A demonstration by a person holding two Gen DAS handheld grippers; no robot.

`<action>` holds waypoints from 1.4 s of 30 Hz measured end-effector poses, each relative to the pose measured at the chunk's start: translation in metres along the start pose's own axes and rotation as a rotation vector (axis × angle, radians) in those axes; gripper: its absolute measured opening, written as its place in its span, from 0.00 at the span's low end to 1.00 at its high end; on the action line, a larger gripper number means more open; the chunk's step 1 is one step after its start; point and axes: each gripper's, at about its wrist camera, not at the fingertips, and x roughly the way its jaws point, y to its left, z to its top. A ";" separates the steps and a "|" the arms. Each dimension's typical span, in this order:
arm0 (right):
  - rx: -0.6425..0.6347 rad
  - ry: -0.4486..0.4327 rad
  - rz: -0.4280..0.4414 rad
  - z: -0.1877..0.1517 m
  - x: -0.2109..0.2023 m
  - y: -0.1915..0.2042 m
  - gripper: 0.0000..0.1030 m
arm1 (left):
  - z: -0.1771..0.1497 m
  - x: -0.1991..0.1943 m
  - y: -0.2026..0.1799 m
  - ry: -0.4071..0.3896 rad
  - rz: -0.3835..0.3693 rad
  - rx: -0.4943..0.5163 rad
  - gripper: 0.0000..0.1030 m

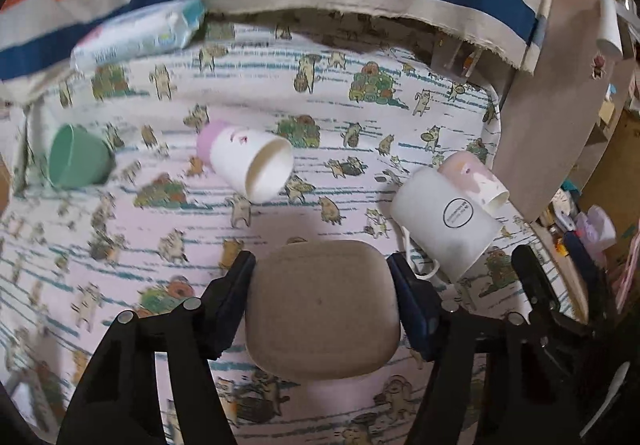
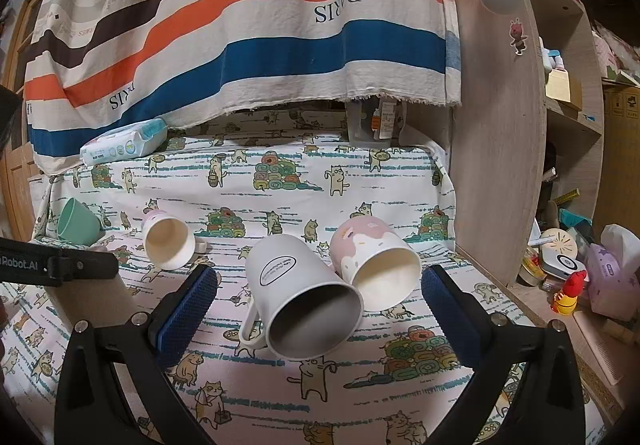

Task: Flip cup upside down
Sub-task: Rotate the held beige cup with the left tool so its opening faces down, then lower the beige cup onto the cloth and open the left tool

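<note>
My left gripper (image 1: 322, 281) is shut on a beige cup (image 1: 322, 309), held above the cat-print cloth (image 1: 120, 245) with its flat base toward the camera. My right gripper (image 2: 319, 309) is open and empty; a white mug (image 2: 300, 297) lying on its side sits between its fingers, mouth toward the camera. A pink-and-white cup (image 2: 372, 261) lies against the mug. The mug (image 1: 444, 221) and the pink cup (image 1: 476, 177) also show in the left wrist view. A pink-bottomed white cup (image 1: 248, 161) and a green cup (image 1: 78, 157) lie on their sides further left.
A striped cloth (image 2: 240, 25) hangs at the back. A wipes pack (image 2: 124, 143) lies under its edge. A wooden shelf panel (image 2: 496, 125) stands at the right, with clutter (image 2: 580, 269) beyond it. The left gripper's body (image 2: 56, 265) shows at the left edge.
</note>
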 end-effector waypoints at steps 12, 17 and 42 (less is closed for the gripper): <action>0.000 0.000 0.000 0.000 0.000 0.000 1.00 | -0.001 -0.009 -0.007 -0.085 0.065 0.096 0.64; 0.000 0.000 0.000 0.000 0.000 0.000 1.00 | -0.001 -0.007 -0.004 -0.094 0.070 0.095 0.64; 0.001 0.001 -0.001 0.000 0.001 -0.001 1.00 | -0.013 -0.063 0.020 -0.419 0.028 0.148 0.99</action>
